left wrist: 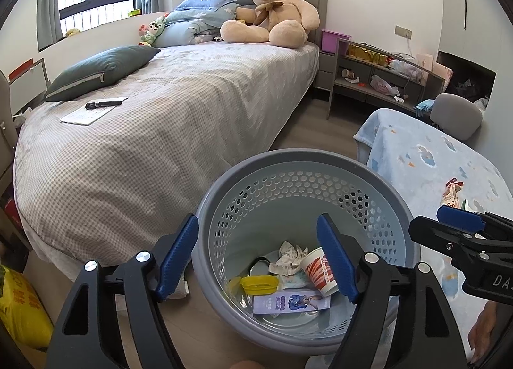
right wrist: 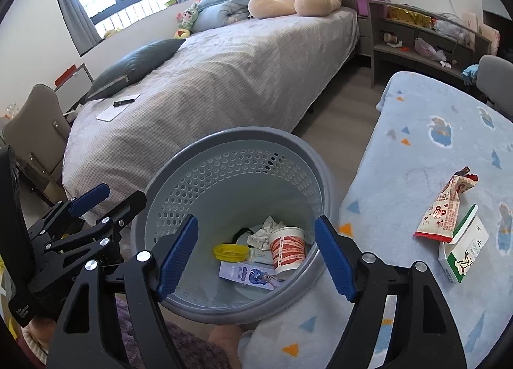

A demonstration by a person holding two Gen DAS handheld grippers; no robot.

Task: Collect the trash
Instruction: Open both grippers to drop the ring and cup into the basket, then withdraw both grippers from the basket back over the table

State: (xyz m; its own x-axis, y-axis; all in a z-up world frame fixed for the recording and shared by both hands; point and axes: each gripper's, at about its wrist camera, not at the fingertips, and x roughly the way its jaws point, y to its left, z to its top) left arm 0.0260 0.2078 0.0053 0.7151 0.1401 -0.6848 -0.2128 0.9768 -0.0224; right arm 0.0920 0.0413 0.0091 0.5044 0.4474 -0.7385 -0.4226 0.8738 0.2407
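From the left wrist view, the left gripper (left wrist: 258,257) hangs over the grey basket (left wrist: 224,176), its fingers (left wrist: 178,257) wide apart and holding nothing. In the basket lie a paper cup (left wrist: 315,268), crumpled paper (left wrist: 290,255), a yellow lid (left wrist: 259,283) and a flat box (left wrist: 290,301).

From the right wrist view, the right gripper (right wrist: 256,257) is also open and empty above the basket. On the blue-covered surface (right wrist: 416,144) beside it lie a snack wrapper (right wrist: 444,209) and a small carton (right wrist: 465,250), touching each other. Both look light; the wrapper is thin and slippery, so pinching its crimped end seems best, and the carton may crush, so its narrow sides suit better.
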